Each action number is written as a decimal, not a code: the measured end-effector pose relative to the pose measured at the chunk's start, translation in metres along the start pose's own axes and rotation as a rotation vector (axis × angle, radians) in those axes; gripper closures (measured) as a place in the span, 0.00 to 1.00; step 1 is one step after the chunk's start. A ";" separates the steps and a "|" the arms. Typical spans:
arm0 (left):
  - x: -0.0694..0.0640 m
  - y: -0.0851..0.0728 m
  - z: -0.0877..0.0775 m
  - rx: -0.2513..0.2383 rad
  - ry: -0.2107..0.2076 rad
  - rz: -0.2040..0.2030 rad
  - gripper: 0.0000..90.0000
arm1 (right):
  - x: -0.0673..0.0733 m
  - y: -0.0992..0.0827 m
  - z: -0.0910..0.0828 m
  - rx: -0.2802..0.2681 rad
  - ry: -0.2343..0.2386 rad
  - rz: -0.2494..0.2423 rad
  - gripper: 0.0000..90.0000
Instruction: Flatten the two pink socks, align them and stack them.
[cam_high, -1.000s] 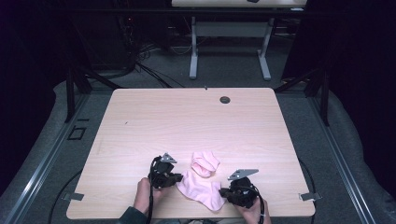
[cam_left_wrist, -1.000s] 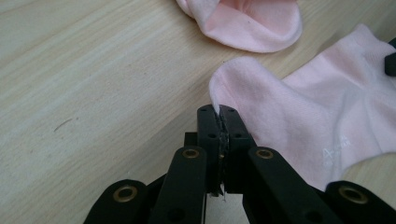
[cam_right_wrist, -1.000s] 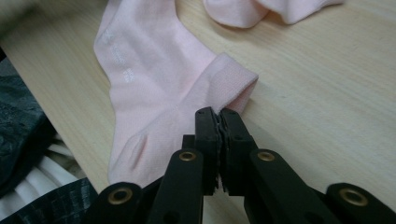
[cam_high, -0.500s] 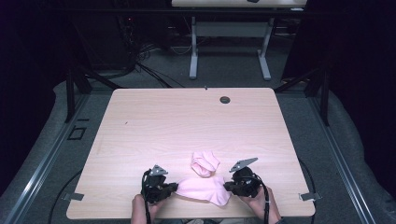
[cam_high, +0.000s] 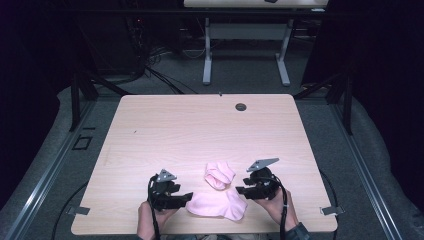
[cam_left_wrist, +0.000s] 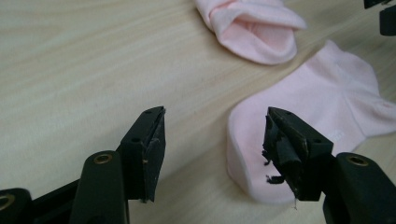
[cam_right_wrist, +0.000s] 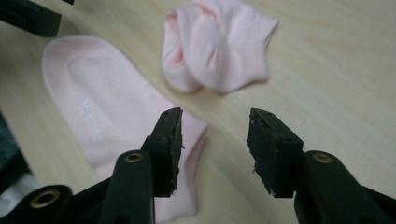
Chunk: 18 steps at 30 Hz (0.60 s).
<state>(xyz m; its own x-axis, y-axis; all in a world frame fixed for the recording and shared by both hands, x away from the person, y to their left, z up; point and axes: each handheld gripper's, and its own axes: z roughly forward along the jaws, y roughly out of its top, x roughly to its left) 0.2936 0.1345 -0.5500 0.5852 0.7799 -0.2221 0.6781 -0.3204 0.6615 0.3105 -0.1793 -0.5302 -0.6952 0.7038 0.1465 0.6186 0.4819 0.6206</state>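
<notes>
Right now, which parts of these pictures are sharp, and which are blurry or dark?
High view: the table is evenly lit, the room around it dark. Left gripper view: the flat sock is fairly sharp, as are the jaws. Right gripper view: the bunched sock looks soft, the nearer jaws sharper.

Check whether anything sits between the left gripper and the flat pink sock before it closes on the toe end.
Nothing visible blocks it. The left gripper is open right at the toe end of the flat sock, with bare table between its fingers. The bunched sock lies farther off, out of the way.
</notes>
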 end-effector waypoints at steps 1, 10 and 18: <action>0.000 0.000 0.000 0.000 0.000 0.000 0.43 | 0.000 0.000 0.000 0.000 0.000 0.000 0.60; 0.006 0.034 0.030 0.042 -0.014 0.021 0.44 | -0.025 0.038 0.044 0.038 -0.040 0.022 0.64; 0.006 0.041 0.047 0.080 -0.029 0.053 0.46 | -0.030 0.037 0.064 0.111 -0.044 0.042 0.78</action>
<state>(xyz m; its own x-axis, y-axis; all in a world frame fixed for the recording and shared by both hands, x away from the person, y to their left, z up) 0.3457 0.1004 -0.5580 0.6332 0.7452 -0.2094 0.6783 -0.4039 0.6137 0.3776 -0.1492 -0.5610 -0.6529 0.7452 0.1353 0.6850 0.5048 0.5252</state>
